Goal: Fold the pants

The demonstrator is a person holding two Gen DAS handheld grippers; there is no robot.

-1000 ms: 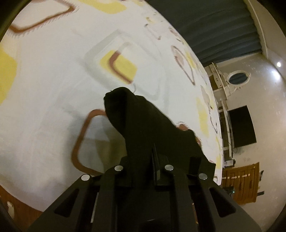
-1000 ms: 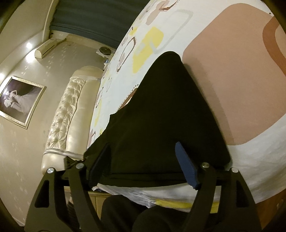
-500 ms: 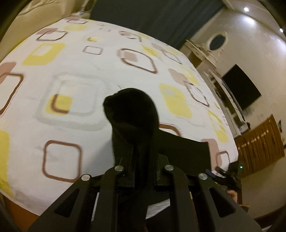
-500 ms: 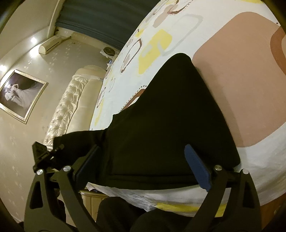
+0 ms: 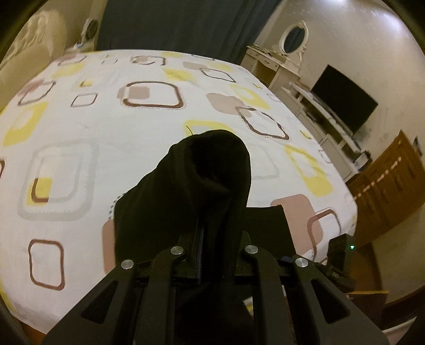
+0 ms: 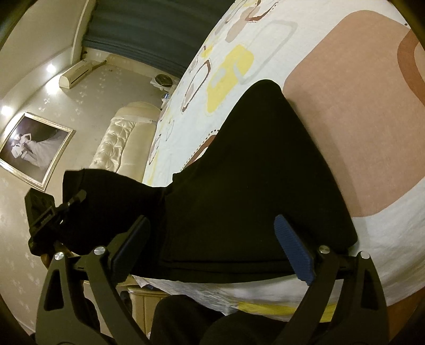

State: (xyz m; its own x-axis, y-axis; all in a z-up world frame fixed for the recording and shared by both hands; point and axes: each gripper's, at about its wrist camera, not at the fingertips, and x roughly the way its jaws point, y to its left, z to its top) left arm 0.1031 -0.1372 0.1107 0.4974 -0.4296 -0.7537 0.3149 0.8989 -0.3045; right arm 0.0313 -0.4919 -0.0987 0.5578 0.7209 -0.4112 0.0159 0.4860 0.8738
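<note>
Bedroom: a bed (image 5: 111,127) under a white sheet printed with yellow and brown squares, dark curtain (image 5: 170,24) behind, television (image 5: 342,98) on the side wall. Black pants (image 6: 255,180) lie at the bed's near edge, folded body flat on the sheet. Left tool (image 5: 215,238) is clamped tight on one leg end of the pants, raised clear of the sheet, cloth bunched over its tips. Right tool (image 6: 212,244) stands wide, blue pad (image 6: 292,252) and opposite finger either side of the pants' near edge, not pressing.
</note>
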